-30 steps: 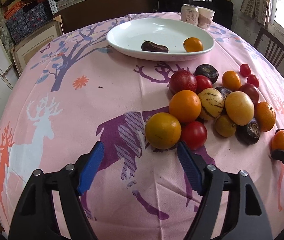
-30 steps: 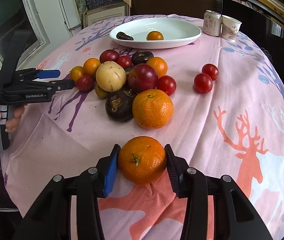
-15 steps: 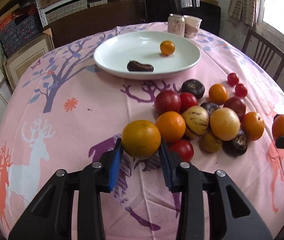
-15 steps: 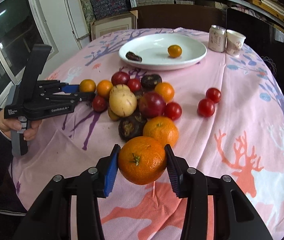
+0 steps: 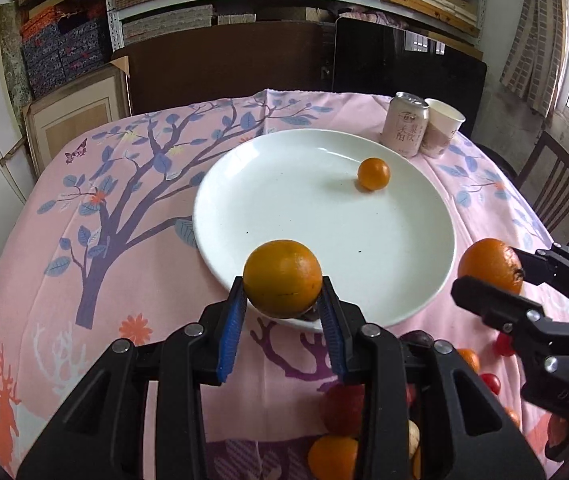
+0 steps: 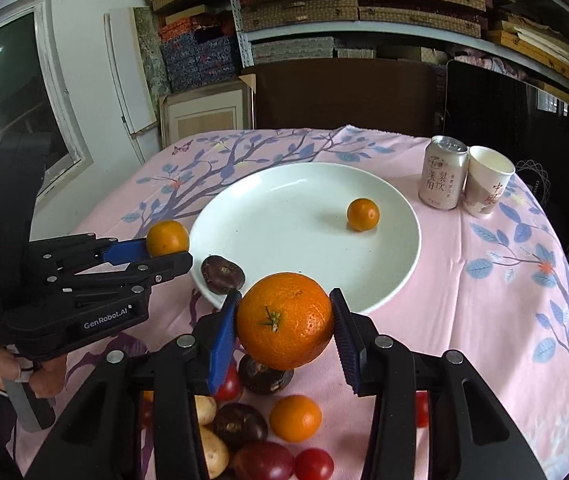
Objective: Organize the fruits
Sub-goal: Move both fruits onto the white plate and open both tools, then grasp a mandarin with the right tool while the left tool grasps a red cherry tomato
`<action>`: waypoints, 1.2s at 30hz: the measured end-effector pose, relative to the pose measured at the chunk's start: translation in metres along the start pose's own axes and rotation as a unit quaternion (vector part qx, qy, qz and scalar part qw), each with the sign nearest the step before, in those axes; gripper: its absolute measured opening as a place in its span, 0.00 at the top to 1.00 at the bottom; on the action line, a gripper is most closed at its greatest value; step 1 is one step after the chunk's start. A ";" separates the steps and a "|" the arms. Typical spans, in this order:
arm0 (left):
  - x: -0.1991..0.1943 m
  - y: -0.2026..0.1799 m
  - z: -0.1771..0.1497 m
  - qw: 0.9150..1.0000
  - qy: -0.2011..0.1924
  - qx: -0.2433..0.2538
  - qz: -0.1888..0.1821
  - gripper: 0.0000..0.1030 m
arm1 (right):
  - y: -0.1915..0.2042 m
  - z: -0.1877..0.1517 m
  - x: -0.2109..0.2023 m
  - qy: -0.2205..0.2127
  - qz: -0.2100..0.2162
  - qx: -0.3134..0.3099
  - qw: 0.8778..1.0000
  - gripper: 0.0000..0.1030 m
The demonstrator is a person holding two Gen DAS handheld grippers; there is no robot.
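My left gripper (image 5: 282, 282) is shut on a yellow-orange orange (image 5: 282, 300), held just above the near rim of the white plate (image 5: 284, 200). My right gripper (image 6: 284, 295) is shut on a deeper orange tangerine (image 6: 284, 320), also raised over the plate's (image 6: 284, 224) near edge. A small orange (image 5: 373, 174) lies on the plate at the back right. A dark brown fruit (image 6: 222, 274) rests on its near left rim. Each view shows the other gripper beside it with its fruit: the tangerine (image 5: 488, 266) at right, the orange (image 6: 167, 238) at left.
A drink can (image 5: 403, 125) and a paper cup (image 5: 442, 126) stand behind the plate at the right. The pile of mixed fruits (image 6: 244, 424) lies on the pink tablecloth below the grippers. A chair (image 5: 560, 196) stands off the table's right side.
The left gripper closed on the orange from the pile. Both grippers rose with their fruits and moved forward to the plate's near edge.
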State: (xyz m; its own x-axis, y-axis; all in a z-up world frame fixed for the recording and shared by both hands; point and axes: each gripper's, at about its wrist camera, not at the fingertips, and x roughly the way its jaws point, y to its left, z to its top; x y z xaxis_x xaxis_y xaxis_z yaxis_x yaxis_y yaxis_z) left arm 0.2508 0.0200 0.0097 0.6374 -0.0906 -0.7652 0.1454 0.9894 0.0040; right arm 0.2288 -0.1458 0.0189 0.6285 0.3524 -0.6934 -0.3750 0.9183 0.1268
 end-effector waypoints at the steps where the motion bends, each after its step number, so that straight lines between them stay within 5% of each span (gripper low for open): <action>1: 0.007 -0.001 0.003 1.000 0.005 0.002 0.001 0.66 | -0.001 0.001 0.011 0.010 -0.001 0.001 1.000 0.56; 6: 0.028 0.003 0.010 1.000 0.022 -0.017 -0.005 0.65 | -0.002 0.004 0.045 0.041 -0.003 0.003 0.999 0.56; 10: 0.030 0.010 0.012 0.998 0.027 -0.048 -0.004 0.38 | 0.000 0.005 0.053 0.045 -0.008 -0.001 0.999 0.55; 12: 0.024 0.009 0.011 0.999 0.019 -0.047 -0.001 0.35 | 0.001 0.004 0.050 0.039 -0.010 -0.002 0.999 0.52; 19: -0.004 0.002 -0.001 0.999 0.004 -0.032 0.007 0.28 | -0.010 -0.005 0.028 0.037 0.001 0.022 0.999 0.50; 24: -0.023 -0.001 -0.014 1.000 -0.001 -0.019 0.018 0.22 | -0.016 -0.023 0.002 0.032 -0.015 0.018 0.999 0.40; 30: -0.042 0.004 -0.040 1.000 0.001 -0.022 0.007 0.12 | -0.031 -0.056 -0.039 0.018 -0.019 0.035 0.999 0.26; 36: -0.058 0.001 -0.075 1.000 0.004 0.002 0.004 0.10 | -0.022 -0.100 -0.069 0.034 -0.014 0.008 0.999 0.24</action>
State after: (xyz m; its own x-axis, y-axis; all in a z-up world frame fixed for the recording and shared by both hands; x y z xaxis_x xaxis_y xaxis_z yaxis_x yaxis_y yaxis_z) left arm 0.1569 0.0347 0.0056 0.6324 -0.0825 -0.7702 0.1442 0.9895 0.0124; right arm 0.1252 -0.2087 -0.0071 0.5910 0.3136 -0.7432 -0.3468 0.9306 0.1169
